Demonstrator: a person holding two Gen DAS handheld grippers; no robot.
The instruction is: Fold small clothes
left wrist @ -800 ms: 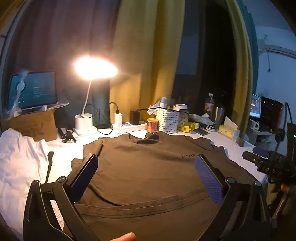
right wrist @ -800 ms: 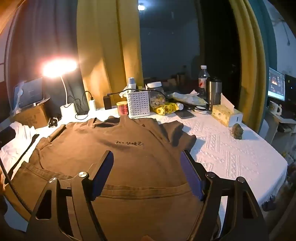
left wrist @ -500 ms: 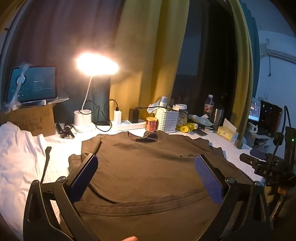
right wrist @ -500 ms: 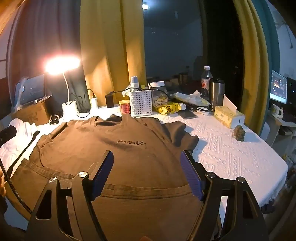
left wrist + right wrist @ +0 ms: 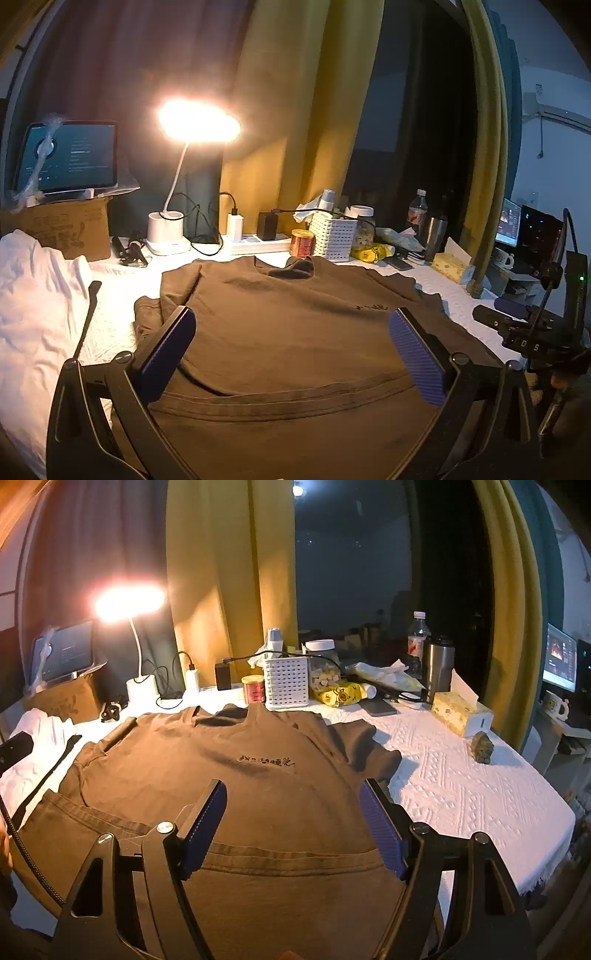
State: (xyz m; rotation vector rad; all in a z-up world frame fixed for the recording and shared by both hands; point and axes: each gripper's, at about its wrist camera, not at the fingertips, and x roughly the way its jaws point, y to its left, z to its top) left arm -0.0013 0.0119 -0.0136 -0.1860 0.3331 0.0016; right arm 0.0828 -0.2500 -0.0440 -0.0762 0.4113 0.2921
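Note:
A dark brown T-shirt (image 5: 291, 332) lies spread flat on the white textured table cover, collar toward the back and hem toward me; small dark lettering runs across its chest. My left gripper (image 5: 291, 325) hovers open above the hem side of the shirt, blue pads wide apart with nothing between them. In the right wrist view the same T-shirt (image 5: 229, 775) fills the middle, and my right gripper (image 5: 291, 794) also stands open over its lower half, clear of the cloth. The right gripper's body (image 5: 532, 332) shows at the right edge of the left wrist view.
White cloth (image 5: 33, 302) is heaped at the left. Along the back stand a lit desk lamp (image 5: 173, 221), a cardboard box with a tablet, a power strip, a red tin (image 5: 253, 689), a white basket (image 5: 286, 681), bottles, a steel tumbler and a tissue box (image 5: 460, 712). A small dark figurine (image 5: 482, 746) sits on the cover at right.
Both grippers have risen and drawn back slightly, so the shirt sits lower and farther in each view. The jaws stay wide apart; the shirt has not moved.

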